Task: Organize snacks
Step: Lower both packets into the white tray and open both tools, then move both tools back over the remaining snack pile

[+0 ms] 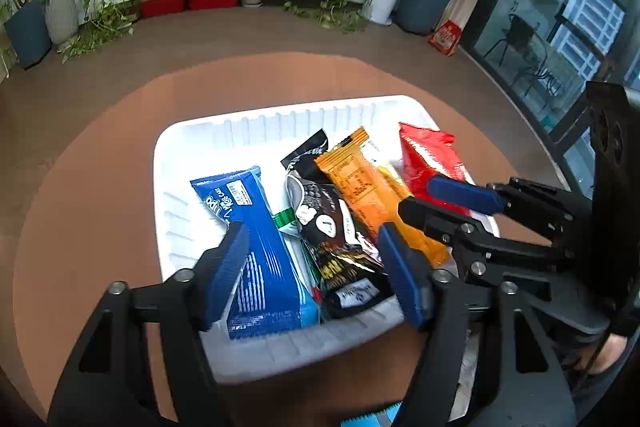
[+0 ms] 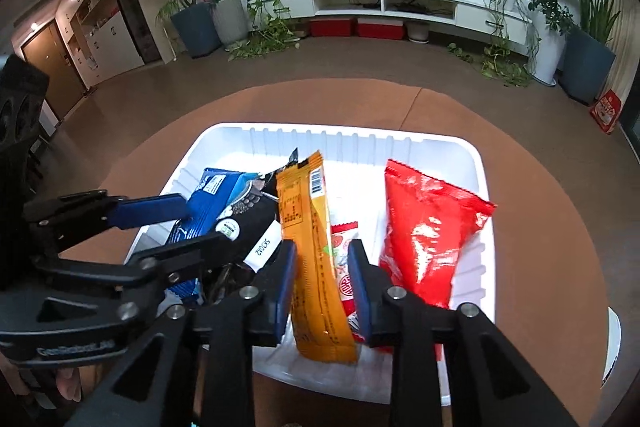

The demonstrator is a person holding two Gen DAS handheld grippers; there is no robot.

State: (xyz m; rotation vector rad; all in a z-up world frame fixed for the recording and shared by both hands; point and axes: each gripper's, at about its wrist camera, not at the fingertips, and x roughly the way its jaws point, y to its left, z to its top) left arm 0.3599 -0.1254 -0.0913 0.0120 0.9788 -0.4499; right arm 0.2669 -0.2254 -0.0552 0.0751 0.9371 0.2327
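Two grippers over one white tray (image 1: 192,135) on the round brown table (image 1: 80,187). Left wrist view: the left gripper (image 1: 316,263) has its jaws spread wide, pads not pressing anything, with the blue packet (image 1: 256,247) and the dark packet (image 1: 340,243) lying in the tray between them. Right wrist view: the right gripper (image 2: 322,287) is parted a little, straddling the orange packet (image 2: 312,247) but apparently not squeezing it; the red packet (image 2: 424,227) lies just beside it in the tray

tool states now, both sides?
Left tool: open over the blue pack and black pack, gripping nothing.
Right tool: open, astride the orange pack.
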